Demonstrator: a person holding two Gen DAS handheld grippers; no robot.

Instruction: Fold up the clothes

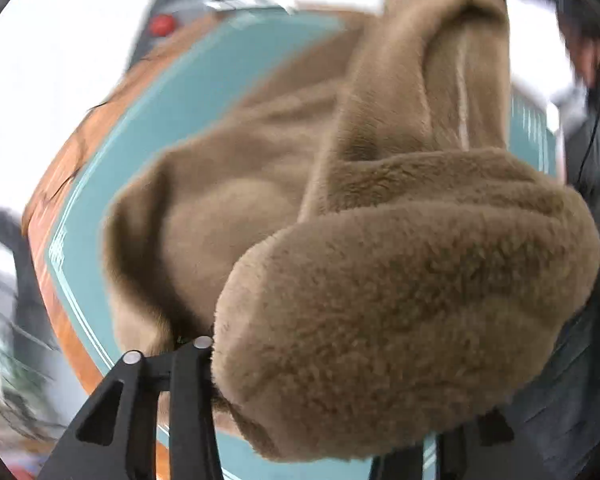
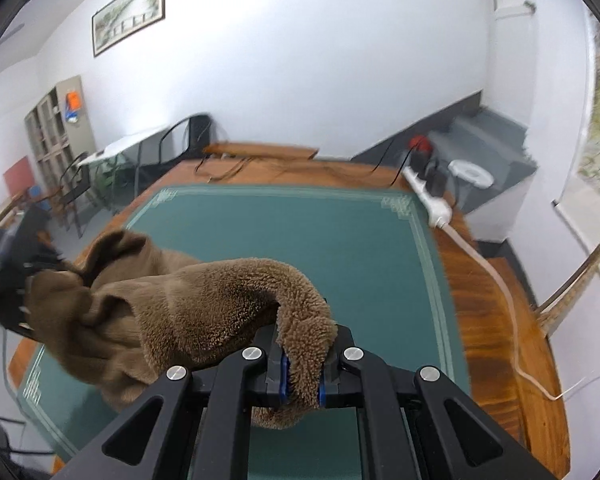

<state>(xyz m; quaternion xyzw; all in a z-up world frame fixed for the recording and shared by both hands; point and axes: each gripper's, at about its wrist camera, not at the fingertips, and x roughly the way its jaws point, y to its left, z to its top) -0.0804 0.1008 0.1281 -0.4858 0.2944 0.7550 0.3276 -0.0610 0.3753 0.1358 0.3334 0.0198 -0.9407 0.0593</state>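
Observation:
A brown fleece garment (image 2: 172,304) hangs in the air between my two grippers above the green mat (image 2: 300,240). My right gripper (image 2: 303,364) is shut on one edge of the garment, with fleece pinched between the blue pads. In the left wrist view the garment (image 1: 400,304) bulges over the jaws and hides the left gripper's fingertips; only its black linkage shows at the bottom. The left gripper (image 2: 16,280) also shows at the far left of the right wrist view, at the garment's other end, apparently gripping it.
The green mat lies on a wooden table (image 2: 496,320). A white power strip (image 2: 428,196) with plugs and a cable sits at the table's far right corner. Chairs (image 2: 76,184) and a cabinet (image 2: 56,120) stand at the left. A person (image 1: 588,200) stands at the right.

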